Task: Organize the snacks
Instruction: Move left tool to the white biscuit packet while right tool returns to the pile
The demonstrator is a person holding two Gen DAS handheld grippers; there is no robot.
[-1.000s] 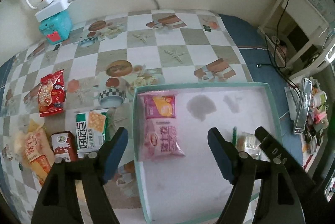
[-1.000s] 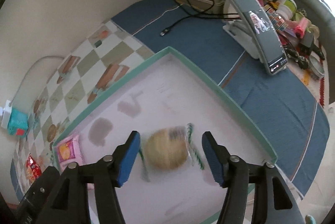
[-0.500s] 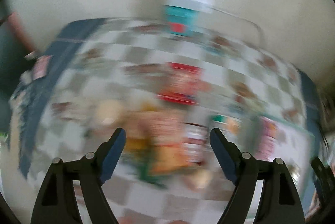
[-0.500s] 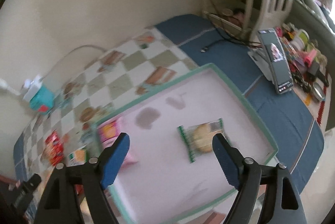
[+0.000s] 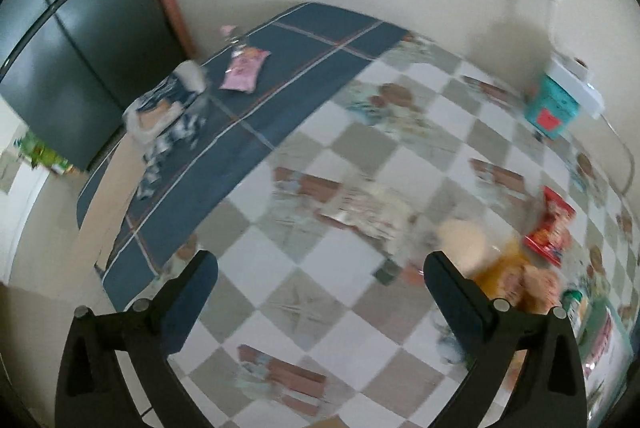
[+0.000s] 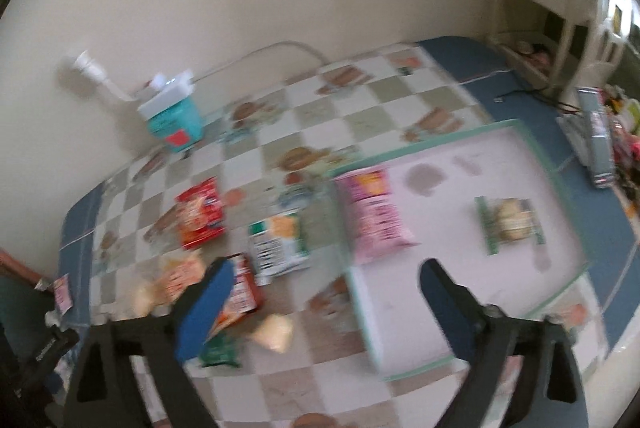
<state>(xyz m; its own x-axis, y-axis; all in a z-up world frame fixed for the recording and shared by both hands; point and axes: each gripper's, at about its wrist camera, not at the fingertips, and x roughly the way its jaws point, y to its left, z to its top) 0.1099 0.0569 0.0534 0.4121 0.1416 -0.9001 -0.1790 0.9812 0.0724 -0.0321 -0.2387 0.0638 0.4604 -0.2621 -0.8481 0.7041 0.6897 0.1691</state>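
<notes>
So both our grippers are empty right now: the right gripper (image 6: 322, 302) has its jaws spread wide with nothing between them, and the left gripper (image 5: 320, 288) is just as wide open over bare checkered cloth. Using the tray (image 6: 460, 356) as our landmark: closest to us, just off its left wall, sits the loose pile, with a red-brown pack (image 6: 240, 298) right under the right gripper's left finger and a green-white pack (image 6: 278, 242) a bit further back, its long axis running roughly along the tray wall. Behind those, further left of the tray, is the red pack (image 6: 200, 214). Inside the tray we've already got a pink bag (image 6: 372, 216) against the left wall and a clear cookie pack (image 6: 510, 224) toward the right. In the left view it's all blurry, but the pile lies off to that gripper's right, near its right finger. We'd guess the right gripper is nearer for the next grab.
</notes>
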